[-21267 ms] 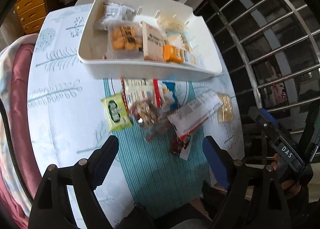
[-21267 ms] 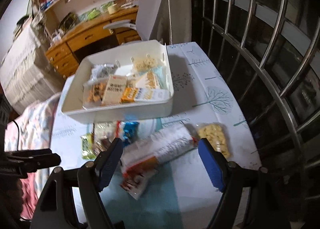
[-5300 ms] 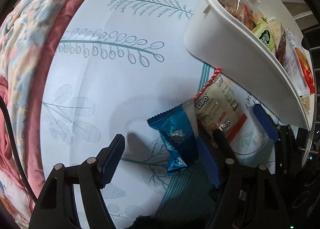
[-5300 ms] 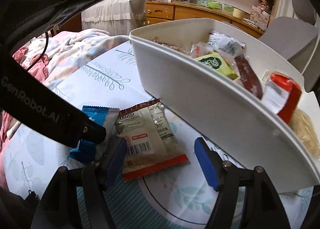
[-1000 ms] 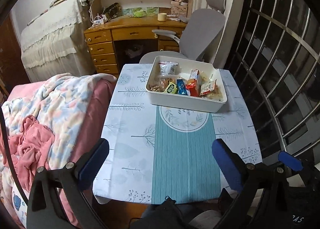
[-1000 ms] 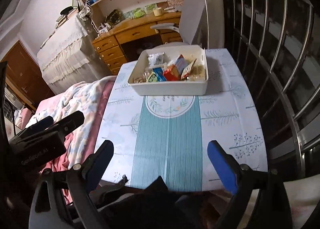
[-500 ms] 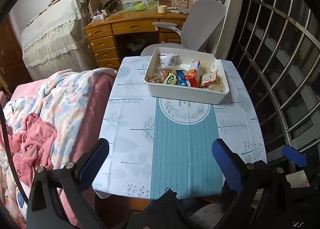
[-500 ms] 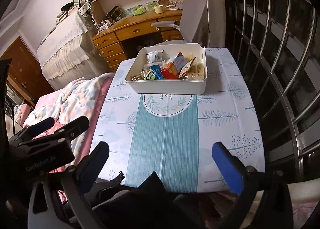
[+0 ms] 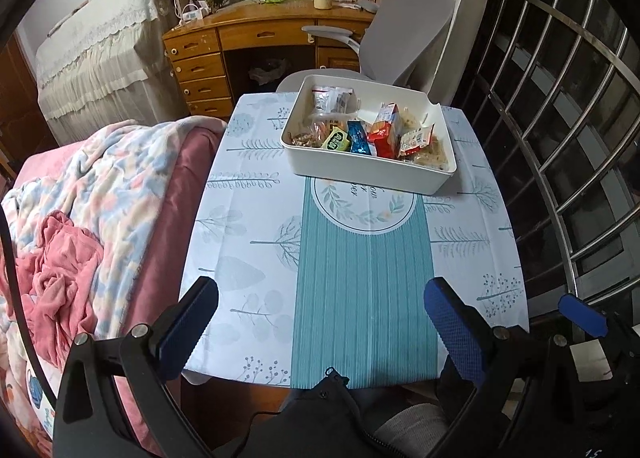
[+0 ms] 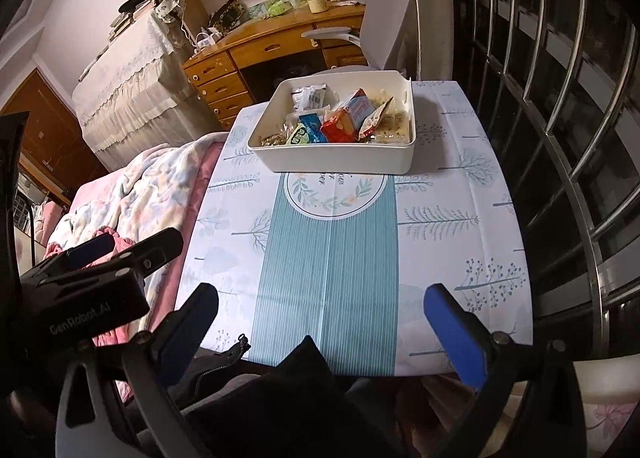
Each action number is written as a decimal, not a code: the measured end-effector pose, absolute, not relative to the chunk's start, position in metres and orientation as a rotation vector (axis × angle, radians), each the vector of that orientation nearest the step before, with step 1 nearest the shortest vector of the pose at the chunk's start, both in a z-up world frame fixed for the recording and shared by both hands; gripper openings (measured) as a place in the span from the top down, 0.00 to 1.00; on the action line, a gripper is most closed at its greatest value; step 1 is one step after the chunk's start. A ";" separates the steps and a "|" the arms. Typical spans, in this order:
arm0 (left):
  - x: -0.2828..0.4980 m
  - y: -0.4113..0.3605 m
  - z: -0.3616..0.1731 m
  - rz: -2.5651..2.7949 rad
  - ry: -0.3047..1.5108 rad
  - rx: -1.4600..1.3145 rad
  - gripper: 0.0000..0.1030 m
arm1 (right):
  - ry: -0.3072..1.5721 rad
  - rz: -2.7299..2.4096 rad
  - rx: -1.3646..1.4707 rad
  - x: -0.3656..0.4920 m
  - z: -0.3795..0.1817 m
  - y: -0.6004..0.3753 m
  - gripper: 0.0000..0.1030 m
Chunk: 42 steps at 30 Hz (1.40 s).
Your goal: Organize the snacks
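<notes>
Left wrist view: a patterned cloth with a teal centre stripe covers the surface (image 9: 248, 218), which stands between a bed heaped with a pink and floral blanket (image 9: 80, 210) on one side and a barred metal grille (image 9: 568, 130) on the other, with a grey office chair (image 9: 408, 30) and a wooden desk (image 9: 260, 34) beyond. At the far end of the surface sits the white bin (image 9: 360, 172), and every one of the snacks (image 9: 360, 134) in sight lies packed inside it; no packet shows on the open cloth, so the sorting looks finished or nearly so. The left gripper (image 9: 320, 318) hangs over the near edge with its fingers spread wide and nothing between them; the right gripper (image 10: 320, 318), seen in the right wrist view, is likewise wide apart and empty, well back from the bin. The risks from here appear modest. The packets stand heaped and leaning on one another, a red carton (image 9: 384, 130) and a blue packet (image 9: 358, 138) poking up near rim height, so a nudge to the bin could tip a packet over the wall. The bin also rests on loose cloth, and a gripper or sleeve dragging that cloth at the near edge could pull the bin along with it.
</notes>
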<state>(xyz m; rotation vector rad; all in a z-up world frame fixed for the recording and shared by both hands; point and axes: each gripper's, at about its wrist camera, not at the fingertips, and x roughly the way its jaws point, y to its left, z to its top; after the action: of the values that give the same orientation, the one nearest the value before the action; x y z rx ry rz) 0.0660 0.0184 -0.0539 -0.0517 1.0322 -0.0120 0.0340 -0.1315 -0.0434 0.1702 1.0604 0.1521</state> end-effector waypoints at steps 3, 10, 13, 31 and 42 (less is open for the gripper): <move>0.066 0.018 -0.055 -0.010 1.034 -0.051 0.01 | 1.066 0.153 0.170 0.034 -0.044 -0.131 0.00; 0.066 0.019 -0.059 -0.012 1.053 -0.051 0.01 | 1.085 0.152 0.175 0.036 -0.047 -0.133 0.00; 0.066 0.019 -0.060 -0.012 1.056 -0.052 0.01 | 1.093 0.150 0.181 0.038 -0.049 -0.134 0.00; 0.071 0.017 -0.061 -0.012 1.063 -0.048 0.01 | 1.109 0.137 0.196 0.046 -0.055 -0.140 0.00; 0.073 0.018 -0.062 -0.015 1.064 -0.046 0.01 | 1.110 0.136 0.196 0.047 -0.055 -0.140 0.00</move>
<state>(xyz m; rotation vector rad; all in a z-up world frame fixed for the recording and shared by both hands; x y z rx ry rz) 0.0728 0.0177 -0.0617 -0.0463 1.0643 -0.0152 0.0466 -0.1401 -0.0548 0.1964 1.1097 0.1361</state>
